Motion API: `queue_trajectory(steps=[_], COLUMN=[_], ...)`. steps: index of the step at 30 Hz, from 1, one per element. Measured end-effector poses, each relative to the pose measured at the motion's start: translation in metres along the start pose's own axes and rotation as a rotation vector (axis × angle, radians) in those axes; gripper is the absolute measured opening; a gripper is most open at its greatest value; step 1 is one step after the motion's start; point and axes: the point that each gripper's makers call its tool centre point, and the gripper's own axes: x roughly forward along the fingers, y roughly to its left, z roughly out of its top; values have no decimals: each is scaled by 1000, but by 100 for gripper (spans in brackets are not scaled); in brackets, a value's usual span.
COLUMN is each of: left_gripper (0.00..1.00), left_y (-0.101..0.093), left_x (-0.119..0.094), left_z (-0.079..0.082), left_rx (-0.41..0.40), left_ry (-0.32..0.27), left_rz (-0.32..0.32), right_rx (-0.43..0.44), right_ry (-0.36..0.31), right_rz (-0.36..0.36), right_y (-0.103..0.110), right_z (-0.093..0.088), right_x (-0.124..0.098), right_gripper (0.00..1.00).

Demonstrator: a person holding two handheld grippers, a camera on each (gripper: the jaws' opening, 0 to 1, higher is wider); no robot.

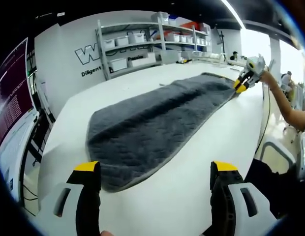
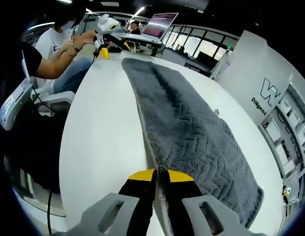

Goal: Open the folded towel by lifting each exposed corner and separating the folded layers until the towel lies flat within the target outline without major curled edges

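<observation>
Two claws: right clamps towel edge.

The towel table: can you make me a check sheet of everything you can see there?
Surface: white table, wide and bare around the towel.
Job's things: grey towel, spread out long, one end near the left gripper, the far end at the right gripper. No target outline can be made out.
Clutter: nothing seen on the table.
Grippers: left gripper open, jaws apart, hovering short of the towel's near end; right gripper shut on the towel's edge.
Cables: a dark cable hangs below the table edge.
Surroundings: shelves with white bins, a wall with lettering, a screen, a person's arm.
</observation>
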Motion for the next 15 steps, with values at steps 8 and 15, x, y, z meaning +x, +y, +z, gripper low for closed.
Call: queue_trajectory(steps=[8, 15], left_gripper=[91, 90], left_y=[4, 4], left_x=[-5, -6], left_z=[1, 0], left_rx=[-1, 1], left_ry=[-6, -1], left_rz=[5, 5], right_rx=[-30, -36], right_ry=[-8, 2], right_rz=[85, 127], right_y=[21, 31], right_z=[-2, -5], right_x=[-8, -10], right_gripper=[4, 4])
